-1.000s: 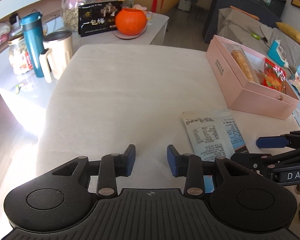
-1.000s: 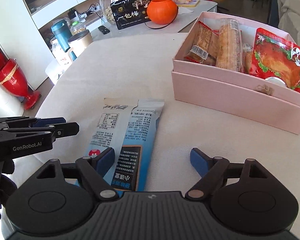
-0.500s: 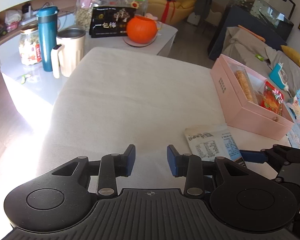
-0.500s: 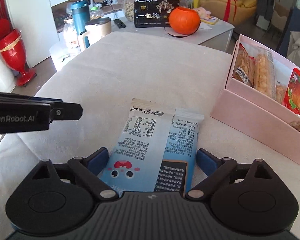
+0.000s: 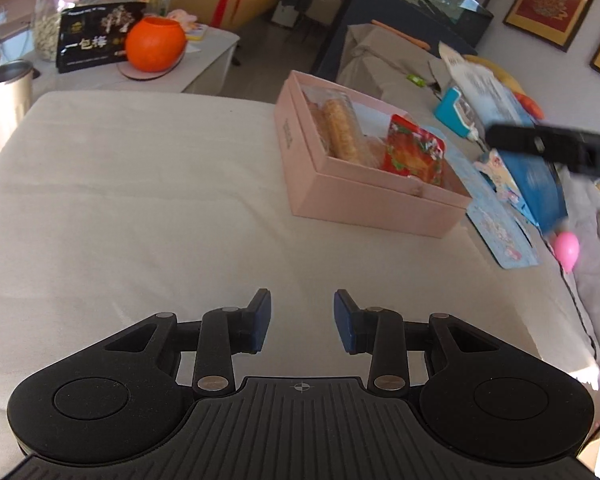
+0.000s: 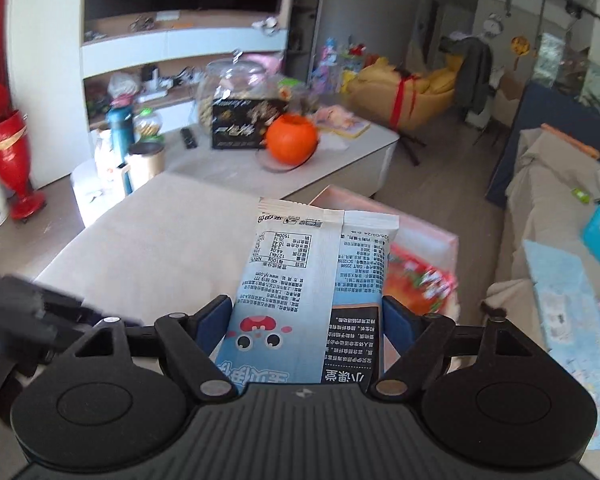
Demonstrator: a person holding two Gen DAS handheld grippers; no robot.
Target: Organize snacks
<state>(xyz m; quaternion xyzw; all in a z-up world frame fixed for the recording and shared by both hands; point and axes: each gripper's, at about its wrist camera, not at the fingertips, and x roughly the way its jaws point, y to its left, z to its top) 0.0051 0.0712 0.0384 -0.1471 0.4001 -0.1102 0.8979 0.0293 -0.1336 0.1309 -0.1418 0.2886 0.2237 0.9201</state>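
Right tongs [image 6: 308,320] closing on blue snack packet [image 6: 300,280], above pink box [image 5: 360,200].

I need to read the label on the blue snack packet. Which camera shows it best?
The right wrist view: the blue snack packet fills the centre, held between the closing right gripper. The left wrist view shows it only blurred at the right edge.

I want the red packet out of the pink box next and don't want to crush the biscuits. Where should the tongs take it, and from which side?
Probably by its top edge, coming from above. The red packet stands tilted at the near end of the pink box, its upper edge rising above the wall. The biscuit sleeve lies beside it on the far side, so pinch across the packet's thin faces, clear of that sleeve.
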